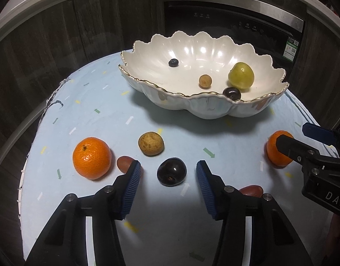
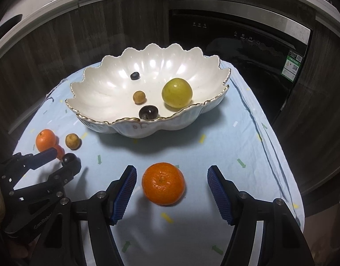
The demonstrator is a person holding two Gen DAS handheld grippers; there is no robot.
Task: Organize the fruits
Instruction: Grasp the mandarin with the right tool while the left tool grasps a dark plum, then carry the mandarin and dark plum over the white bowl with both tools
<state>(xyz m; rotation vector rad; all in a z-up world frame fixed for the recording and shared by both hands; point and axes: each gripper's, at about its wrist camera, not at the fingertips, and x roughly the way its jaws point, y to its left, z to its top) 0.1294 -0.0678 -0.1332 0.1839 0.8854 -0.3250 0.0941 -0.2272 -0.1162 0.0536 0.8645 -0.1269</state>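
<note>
A dark plum [image 1: 171,171] lies on the blue cloth between the jaws of my left gripper [image 1: 169,168]; gaps show on both sides, so it is open. My right gripper [image 2: 171,173] stands open around a mandarin [image 2: 163,184] without touching it. Another mandarin [image 1: 91,157], a tan speckled fruit [image 1: 151,143] and a small red fruit [image 1: 123,163] lie to the left. A second red fruit [image 1: 252,190] peeks out behind the left gripper's right finger. The white scalloped bowl [image 1: 147,82] holds a blueberry [image 1: 173,62], a small tan fruit [image 1: 205,81], a green fruit [image 1: 240,75] and a dark plum [image 1: 231,93].
The small round table under the light blue cloth [image 1: 103,115] drops off close on the left and right. Dark wooden cabinet fronts [image 1: 48,44] and a black built-in appliance [image 1: 236,20] stand right behind the bowl.
</note>
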